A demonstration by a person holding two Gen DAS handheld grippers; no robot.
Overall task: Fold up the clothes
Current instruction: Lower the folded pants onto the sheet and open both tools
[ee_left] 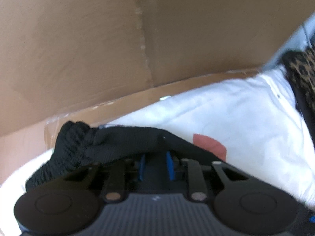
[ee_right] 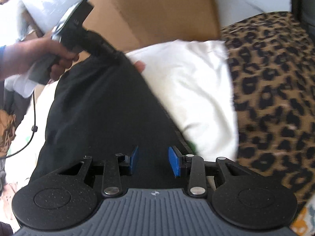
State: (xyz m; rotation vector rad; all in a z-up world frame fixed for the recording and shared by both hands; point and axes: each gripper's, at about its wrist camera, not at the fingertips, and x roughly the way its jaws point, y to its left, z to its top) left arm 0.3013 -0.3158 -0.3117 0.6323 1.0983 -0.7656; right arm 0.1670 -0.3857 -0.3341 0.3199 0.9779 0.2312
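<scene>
My left gripper [ee_left: 155,163] is clamped on the black garment's [ee_right: 102,108] far edge, cardboard wall [ee_left: 137,39] close beyond. Right gripper [ee_right: 153,162] pads apart above near cloth, white fabric [ee_right: 193,90] right. Left fingertips hidden.

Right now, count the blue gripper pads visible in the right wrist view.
2. One pad sits left of the black garment strip, the other pad right, on the right gripper.

A home bedroom.
Ahead of the tongs: white pillow [ee_right: 196,90], leopard-print bedspread [ee_right: 275,90] to its right, brown cardboard box [ee_right: 157,13] behind.
</scene>
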